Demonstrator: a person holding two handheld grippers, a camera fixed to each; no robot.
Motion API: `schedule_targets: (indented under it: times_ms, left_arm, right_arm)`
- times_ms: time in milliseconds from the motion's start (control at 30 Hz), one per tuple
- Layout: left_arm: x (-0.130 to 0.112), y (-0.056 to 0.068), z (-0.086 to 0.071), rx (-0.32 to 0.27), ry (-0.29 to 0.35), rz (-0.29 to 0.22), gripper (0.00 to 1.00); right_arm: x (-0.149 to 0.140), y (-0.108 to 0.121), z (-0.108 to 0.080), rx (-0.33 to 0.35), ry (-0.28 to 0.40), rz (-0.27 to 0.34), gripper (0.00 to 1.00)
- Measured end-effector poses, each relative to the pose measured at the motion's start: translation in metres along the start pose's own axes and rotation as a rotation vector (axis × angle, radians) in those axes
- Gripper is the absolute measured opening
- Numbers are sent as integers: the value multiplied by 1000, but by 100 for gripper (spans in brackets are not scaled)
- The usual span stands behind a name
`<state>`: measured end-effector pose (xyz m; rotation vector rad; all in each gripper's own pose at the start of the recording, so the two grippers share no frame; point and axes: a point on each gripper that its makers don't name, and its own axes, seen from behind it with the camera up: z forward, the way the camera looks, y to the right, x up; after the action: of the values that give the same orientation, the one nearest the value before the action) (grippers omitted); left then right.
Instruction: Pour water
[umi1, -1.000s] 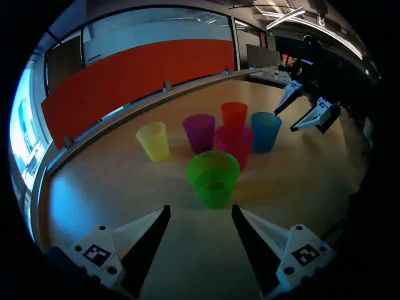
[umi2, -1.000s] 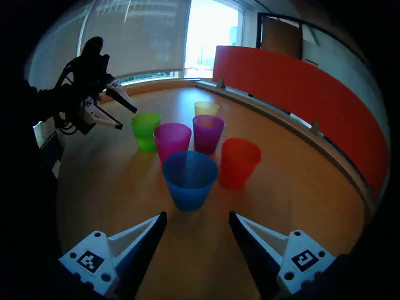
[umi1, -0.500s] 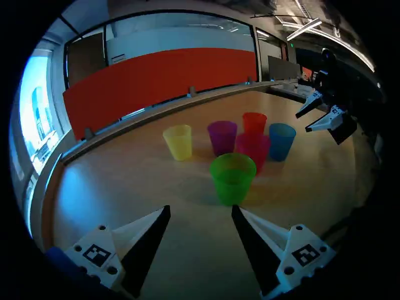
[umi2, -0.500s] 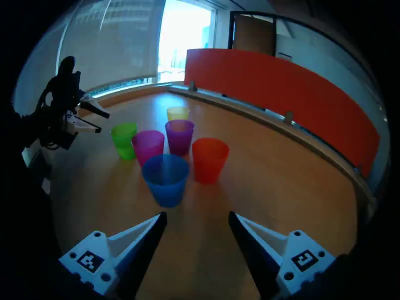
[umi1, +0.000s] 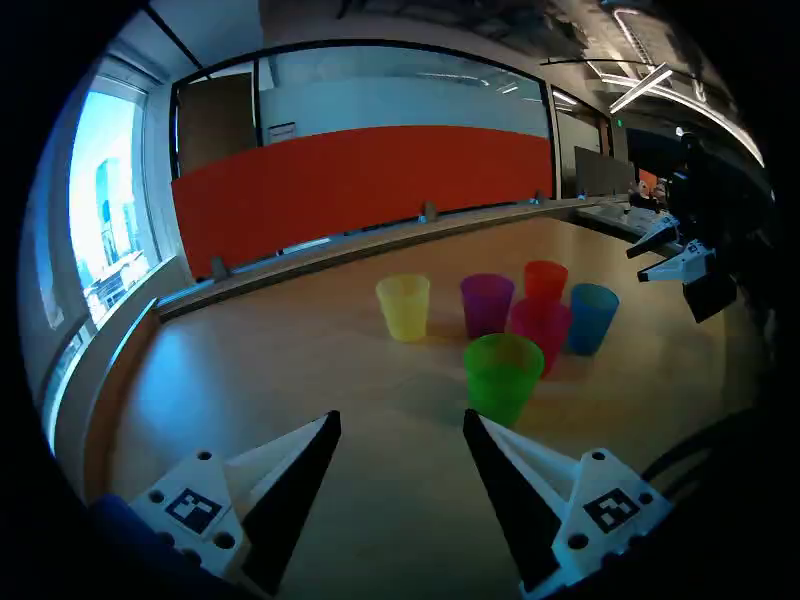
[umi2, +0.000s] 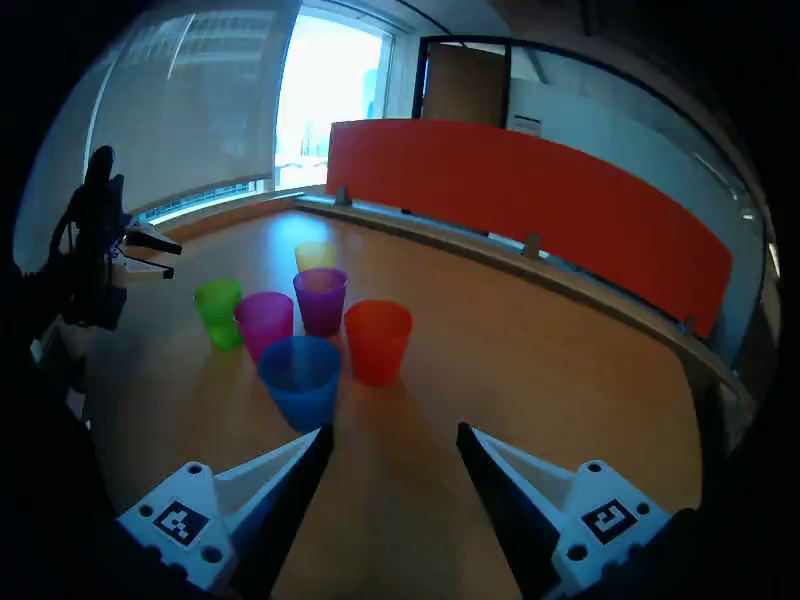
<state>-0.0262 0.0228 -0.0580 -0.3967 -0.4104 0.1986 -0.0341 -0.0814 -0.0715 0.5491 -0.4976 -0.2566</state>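
Window glare, dim fisheye-warped edges

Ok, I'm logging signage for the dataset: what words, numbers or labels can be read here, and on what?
No text here is readable.
Paper notice on the pale wall: too small to read.
Square coded tag on the left hand-held gripper: a pattern, no letters.

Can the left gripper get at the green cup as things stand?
Probably yes. The left gripper is open, and the green cup stands nearest it, slightly right of its line, with bare table between; the pink cup sits behind.
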Motion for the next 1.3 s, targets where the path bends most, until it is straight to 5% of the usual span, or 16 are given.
schedule_targets:
  times_ms: [667, 967, 1300]
  left_arm:
    - [38, -25, -17, 162, 208, -72, 91]
    - [53, -41, -22, 217, 282, -124, 91]
    - [74, -44, -26, 233, 358, -167, 90]
  right_arm:
    - [50, 30, 1, -228, 211, 32, 96]
    - [81, 54, -15, -341, 353, 85, 96]
    - [104, 84, -40, -438, 472, 156, 96]
